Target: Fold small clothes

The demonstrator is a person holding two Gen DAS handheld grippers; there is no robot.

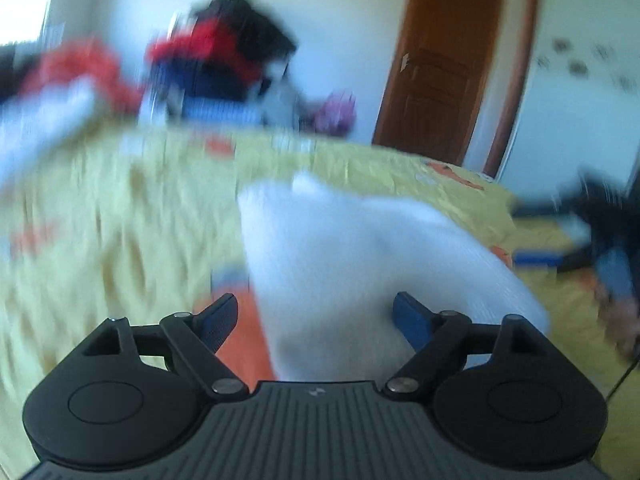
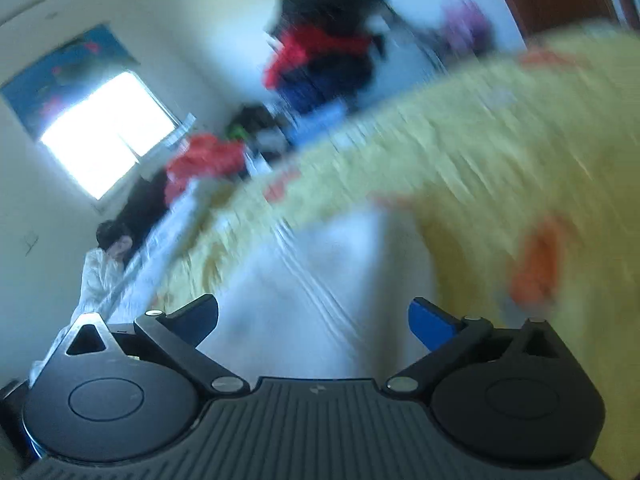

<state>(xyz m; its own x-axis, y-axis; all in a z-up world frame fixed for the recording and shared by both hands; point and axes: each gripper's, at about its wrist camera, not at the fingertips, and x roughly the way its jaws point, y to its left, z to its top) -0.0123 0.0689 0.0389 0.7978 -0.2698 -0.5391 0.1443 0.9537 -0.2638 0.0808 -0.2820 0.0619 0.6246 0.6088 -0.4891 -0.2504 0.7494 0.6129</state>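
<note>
Both handheld grippers have their jaws spread wide with nothing pinched between the blue pads, and both views are smeared by motion blur. From the left wrist, the left gripper (image 1: 314,320) sits low over a white knitted garment (image 1: 360,272) that lies on a yellow bedspread with orange printed patches (image 1: 120,208); the white cloth fills the gap between the two fingers and reaches up toward the middle of the view, but I cannot tell whether either pad touches it. An orange patch of the bedspread shows just beside the garment's left edge, under the left finger. Beyond the far edge of the bed stands a blurred heap of red, black and dark blue clothes (image 1: 224,56), with another red and white bundle (image 1: 72,80) to its left, and a brown wooden door (image 1: 448,64) is at the right. From the right wrist, the right gripper (image 2: 314,322) is tilted, so the bed runs diagonally; the white garment (image 2: 312,280) spreads between its open fingers too, lying on the yellow bedspread (image 2: 500,152). A bright window (image 2: 108,136) is at the left, the heap of clothes (image 2: 328,48) at the top, and a dark-haired figure in white (image 2: 104,260) near the lower left.
</note>
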